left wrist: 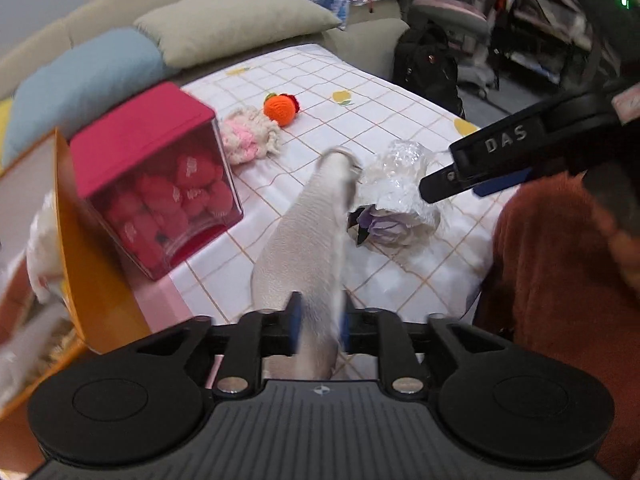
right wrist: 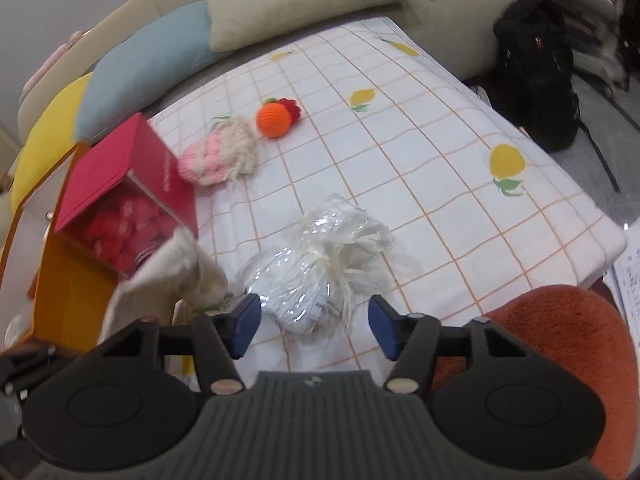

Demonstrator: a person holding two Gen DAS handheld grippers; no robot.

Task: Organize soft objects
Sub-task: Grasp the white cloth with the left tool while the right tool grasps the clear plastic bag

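Note:
My left gripper (left wrist: pixel 320 326) is shut on a pale beige soft toy (left wrist: pixel 308 236) that sticks forward, blurred; it also shows in the right wrist view (right wrist: pixel 176 276). My right gripper (right wrist: pixel 314 326) is open, jaws either side of a plastic-wrapped white bundle (right wrist: pixel 320 272) on the checked cloth; the bundle (left wrist: pixel 396 188) and the right gripper (left wrist: pixel 476 164) show in the left wrist view. An orange knitted ball (right wrist: pixel 274 119) and a pink-and-cream knitted piece (right wrist: pixel 220 154) lie farther back. An orange box (left wrist: pixel 84 280) stands at the left.
A red box with a clear front (left wrist: pixel 160 176) holds red soft pieces, beside the orange box. Blue (right wrist: pixel 148 64), beige (right wrist: pixel 296 0) and yellow (right wrist: pixel 48 136) cushions line the sofa behind. A rust furry seat (right wrist: pixel 560 332) is at the right. A black backpack (right wrist: pixel 536 76) stands on the floor.

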